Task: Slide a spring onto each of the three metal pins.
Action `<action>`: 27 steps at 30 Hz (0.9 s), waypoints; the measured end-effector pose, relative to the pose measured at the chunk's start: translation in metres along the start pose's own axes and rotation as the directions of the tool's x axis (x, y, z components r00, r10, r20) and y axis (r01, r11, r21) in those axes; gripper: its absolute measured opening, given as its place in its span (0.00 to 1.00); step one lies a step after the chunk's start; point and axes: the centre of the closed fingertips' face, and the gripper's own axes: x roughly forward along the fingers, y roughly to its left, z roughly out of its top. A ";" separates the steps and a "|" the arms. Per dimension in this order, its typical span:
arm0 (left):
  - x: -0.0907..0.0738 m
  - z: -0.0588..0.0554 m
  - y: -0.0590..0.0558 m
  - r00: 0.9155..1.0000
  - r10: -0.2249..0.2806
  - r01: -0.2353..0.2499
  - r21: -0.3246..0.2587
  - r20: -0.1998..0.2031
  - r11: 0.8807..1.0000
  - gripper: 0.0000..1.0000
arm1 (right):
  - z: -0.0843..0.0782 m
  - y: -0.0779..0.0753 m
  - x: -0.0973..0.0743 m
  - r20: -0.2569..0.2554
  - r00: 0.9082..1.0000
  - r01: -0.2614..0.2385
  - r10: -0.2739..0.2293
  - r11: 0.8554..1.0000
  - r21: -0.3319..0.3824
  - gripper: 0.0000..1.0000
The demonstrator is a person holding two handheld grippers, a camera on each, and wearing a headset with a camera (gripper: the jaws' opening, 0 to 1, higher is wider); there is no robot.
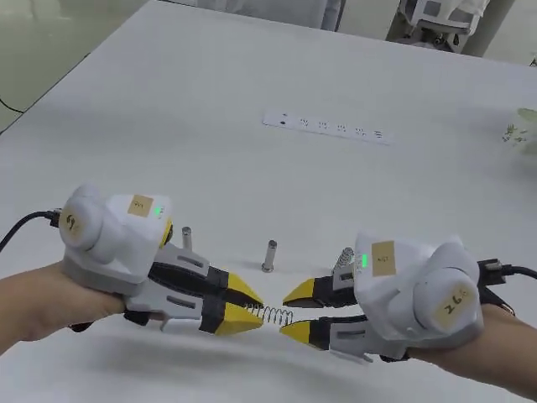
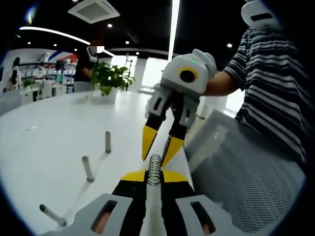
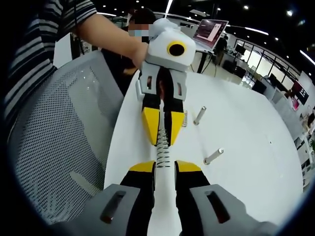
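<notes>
Left tongs [image 1: 253, 310] are closed on one end of a spring [image 1: 275, 316] and hold it level just above the worktop [image 1: 252, 126], close to the near edge. Right tongs [image 1: 285, 312] face them tip to tip with the jaws parted, one above and one below the spring's free end. I cannot tell whether they touch the coil.

Three pins stand upright on the worktop in a row just behind the tongs. The middle pin [image 1: 269, 254] looks bare, a plain grey post. The left pin [image 1: 186, 238], just behind the left tongs, is too small to tell whether anything is on it. The right pin [image 1: 343, 262], partly hidden by the right tongs, looks ribbed, as if a spring may already sit on it, but that is not certain.

By my reading the task is at an early or middle stage. The held spring is on no pin, and the middle pin at least needs one. The spring seems to be passing from one pair of tongs to the other, perhaps for a better hold, before going over a pin. What is left is to carry it to a bare pin, line its hollow up with the pin's top and let it slide down. The same then goes for any other bare pin.
</notes>
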 end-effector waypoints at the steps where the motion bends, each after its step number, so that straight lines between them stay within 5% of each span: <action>1: 0.001 0.000 0.000 1.000 -0.001 0.001 -0.001 0.001 1.000 0.02 | 0.000 0.000 0.000 0.007 1.000 -0.001 0.001 1.000 0.014 0.12; 13: 0.000 0.002 -0.001 1.000 -0.004 0.004 -0.006 0.021 1.000 0.02 | 0.003 0.001 -0.002 0.041 0.999 0.002 -0.004 0.999 0.032 0.08; 27: -0.001 -0.005 0.001 1.000 0.019 -0.019 0.027 -0.016 0.999 0.02 | 0.025 0.000 -0.010 0.067 0.998 -0.002 0.005 0.999 -0.040 0.08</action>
